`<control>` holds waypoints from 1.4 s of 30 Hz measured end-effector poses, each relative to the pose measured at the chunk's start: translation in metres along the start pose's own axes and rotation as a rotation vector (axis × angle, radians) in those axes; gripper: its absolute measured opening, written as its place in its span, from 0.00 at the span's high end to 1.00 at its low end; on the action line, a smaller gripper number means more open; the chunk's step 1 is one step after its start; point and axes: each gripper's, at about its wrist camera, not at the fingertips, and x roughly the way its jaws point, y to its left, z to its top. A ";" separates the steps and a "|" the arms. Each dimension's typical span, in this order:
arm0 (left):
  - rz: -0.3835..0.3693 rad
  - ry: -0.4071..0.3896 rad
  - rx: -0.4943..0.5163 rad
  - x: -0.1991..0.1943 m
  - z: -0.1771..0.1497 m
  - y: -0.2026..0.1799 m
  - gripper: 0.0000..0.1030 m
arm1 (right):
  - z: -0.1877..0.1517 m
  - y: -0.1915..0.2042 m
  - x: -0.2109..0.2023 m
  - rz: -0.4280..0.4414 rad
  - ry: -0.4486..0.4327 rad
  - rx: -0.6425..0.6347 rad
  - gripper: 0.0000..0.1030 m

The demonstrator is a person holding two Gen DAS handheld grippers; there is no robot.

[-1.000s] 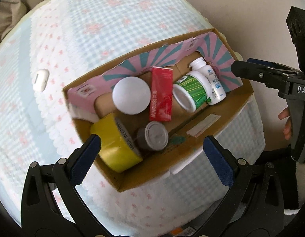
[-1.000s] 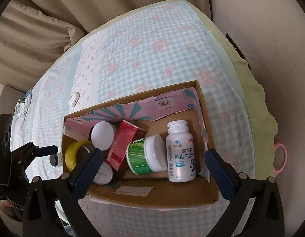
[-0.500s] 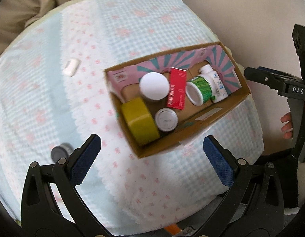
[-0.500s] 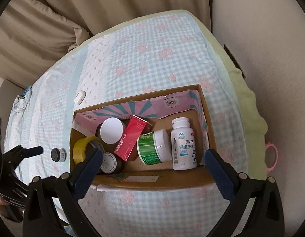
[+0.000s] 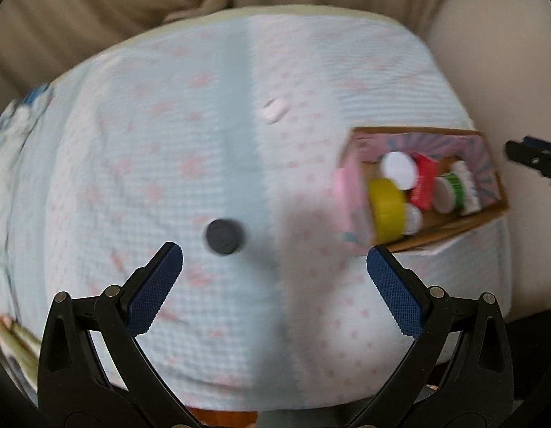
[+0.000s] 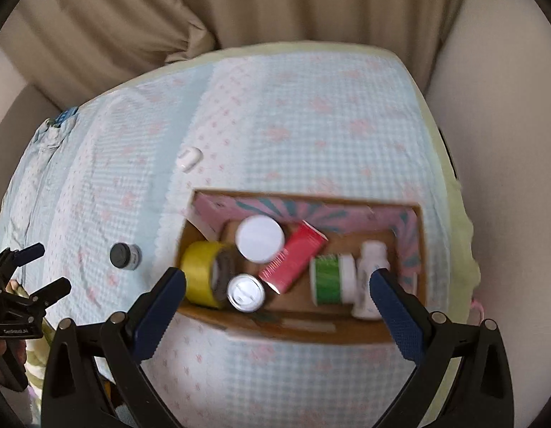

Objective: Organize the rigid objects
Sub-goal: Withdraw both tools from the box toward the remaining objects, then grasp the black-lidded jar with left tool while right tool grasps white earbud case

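1. On the bed's checked, flower-printed cover (image 6: 311, 107), a small dark-capped jar (image 5: 223, 236) stood alone, just ahead of the left gripper (image 5: 274, 267), whose fingers were spread and empty.
2. Beside it, the cardboard box (image 6: 300, 331) held a yellow tape roll (image 6: 200, 274), a red carton (image 6: 293, 256), a green-labelled jar (image 6: 329, 278) and a white bottle (image 6: 368, 267).
3. Over the box hung the right gripper (image 6: 277, 285), its fingers spread, holding nothing.

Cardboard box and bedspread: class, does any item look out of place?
Yes. A small dark-lidded jar stands alone on the bedspread, left of the cardboard box where the other containers are packed. A small white object also lies loose beyond the box.
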 end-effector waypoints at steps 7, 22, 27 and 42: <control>-0.005 0.007 -0.134 0.027 -0.017 0.059 0.00 | 0.038 0.072 0.027 -0.006 0.020 -0.206 0.00; 0.017 -0.024 -0.220 0.154 -0.039 0.085 0.06 | 0.112 0.162 0.178 0.053 0.147 -0.432 0.00; 0.032 -0.015 -0.220 0.190 -0.042 0.082 0.11 | 0.132 0.179 0.231 0.043 0.191 -0.532 0.00; 0.008 -0.021 -0.219 0.222 -0.038 0.080 0.35 | 0.155 0.209 0.340 0.049 0.323 -0.623 0.09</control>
